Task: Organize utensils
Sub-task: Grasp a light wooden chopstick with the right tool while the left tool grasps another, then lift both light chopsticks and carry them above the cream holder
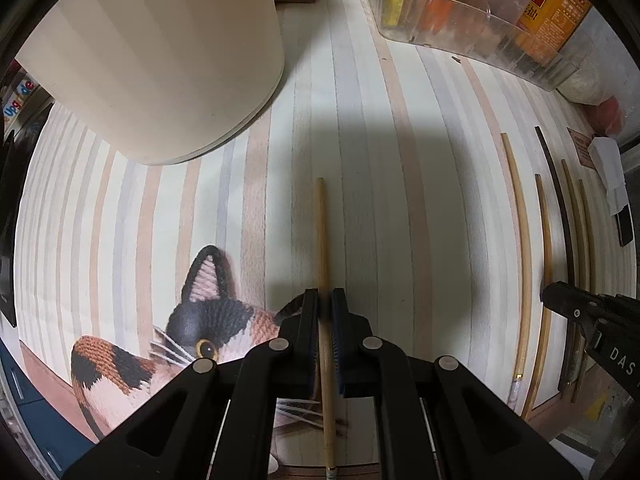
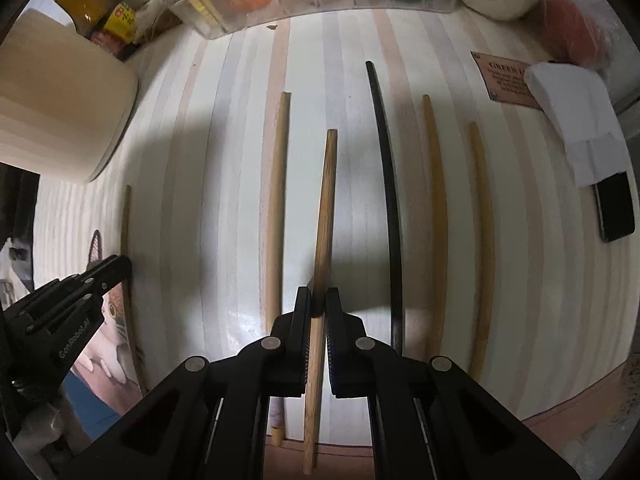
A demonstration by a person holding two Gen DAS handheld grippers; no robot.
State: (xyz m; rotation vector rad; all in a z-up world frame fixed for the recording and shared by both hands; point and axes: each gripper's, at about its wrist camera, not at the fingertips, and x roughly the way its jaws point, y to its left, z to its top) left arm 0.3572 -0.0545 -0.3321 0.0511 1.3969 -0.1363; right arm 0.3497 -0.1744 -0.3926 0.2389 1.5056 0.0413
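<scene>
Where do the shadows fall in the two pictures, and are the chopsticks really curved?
Left wrist view: a dark shadow lies on the striped mat ahead of the left gripper; the chopsticks at the right bend only from fisheye distortion. Right wrist view: shadow beneath the held chopstick; glare near the right gripper.

On the table point(image 2: 520, 280) five chopsticks lie side by side, lengthwise away from the camera. The right claw point(image 2: 319, 300) is closed on the second from the left point(image 2: 326, 200), with one chopstick point(image 2: 275, 200) to its left and three point(image 2: 386, 180) to its right. Well left of them the left claw point(image 1: 325, 300) pinches a single chopstick point(image 1: 321, 232) beside a cat picture point(image 1: 200, 320). A tub point(image 1: 160, 60) stands behind on the left, a clear bin point(image 1: 460, 28) along the back, a phone point(image 2: 616, 208) at far right.
</scene>
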